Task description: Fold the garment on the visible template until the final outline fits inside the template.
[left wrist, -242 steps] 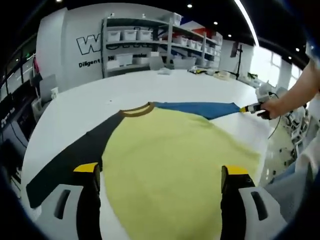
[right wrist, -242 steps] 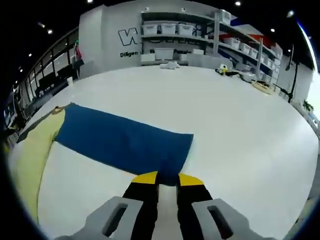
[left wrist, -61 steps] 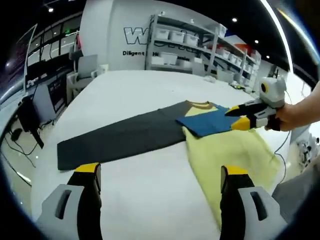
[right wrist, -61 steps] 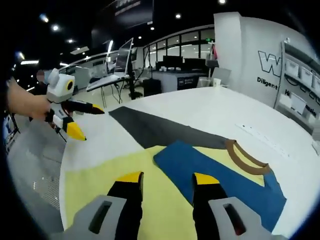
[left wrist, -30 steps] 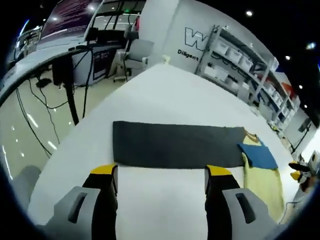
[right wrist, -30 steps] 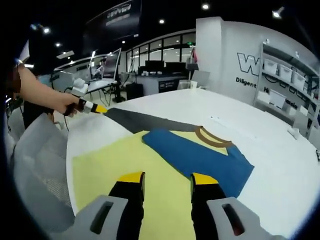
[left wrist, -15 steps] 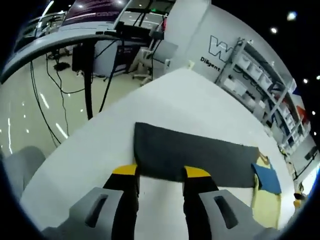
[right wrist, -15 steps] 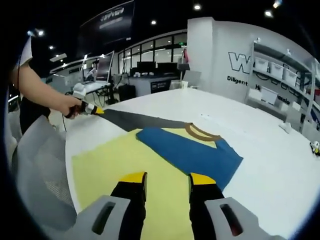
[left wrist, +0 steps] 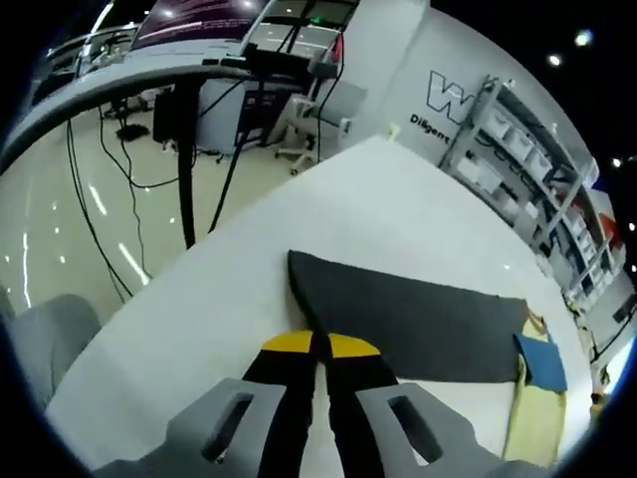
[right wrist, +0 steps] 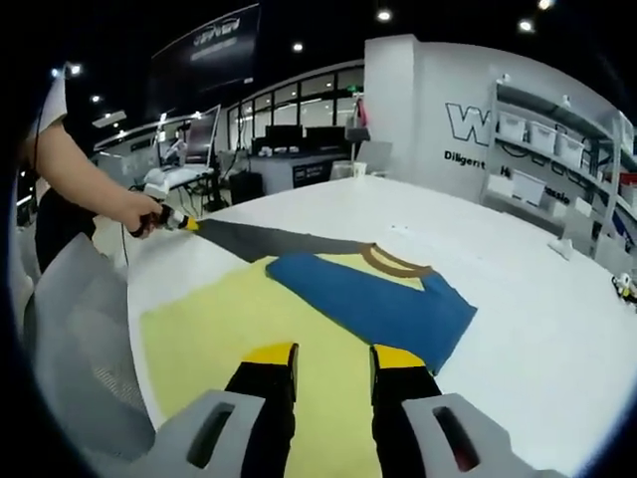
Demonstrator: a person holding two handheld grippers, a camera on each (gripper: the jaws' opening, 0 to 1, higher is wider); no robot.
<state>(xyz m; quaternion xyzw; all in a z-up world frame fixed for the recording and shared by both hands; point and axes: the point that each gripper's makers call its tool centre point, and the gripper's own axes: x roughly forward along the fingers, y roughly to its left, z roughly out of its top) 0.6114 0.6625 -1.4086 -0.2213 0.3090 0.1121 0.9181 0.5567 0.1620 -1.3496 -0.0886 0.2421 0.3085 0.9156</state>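
While the left gripper (left wrist: 318, 344) has its yellow-tipped jaws pinched together on the near edge of the dark gray sleeve (left wrist: 408, 314), right by the cuff corner, the rest of the shirt stretches away across the big white table (left wrist: 398, 209). In the left gripper view that sleeve lies flat as a long dark band running off to the right, and past its far end you can make out the brown collar (left wrist: 538, 324), a bit of the folded blue sleeve (left wrist: 545, 363) and a strip of the yellow body (left wrist: 537, 423) near the table edge. The right gripper (right wrist: 332, 357) has its jaws apart with nothing between them, hovering low over the yellow body (right wrist: 224, 334), whether it touches the fabric I can't tell. From the right gripper view the blue sleeve (right wrist: 373, 304) is folded in across the chest, lying on top of the yellow, with the brown collar (right wrist: 396, 262) just behind it and the gray sleeve (right wrist: 269, 239) reaching off to the left, where a person's hand (right wrist: 134, 211) holds the other gripper (right wrist: 177, 221) at the cuff end. A white chair back (right wrist: 75, 329) sits close on the left of that view. In the background there are shelves with white bins (left wrist: 518, 134), a wall with big lettering (right wrist: 478, 124), and desks with monitors (right wrist: 299, 134).
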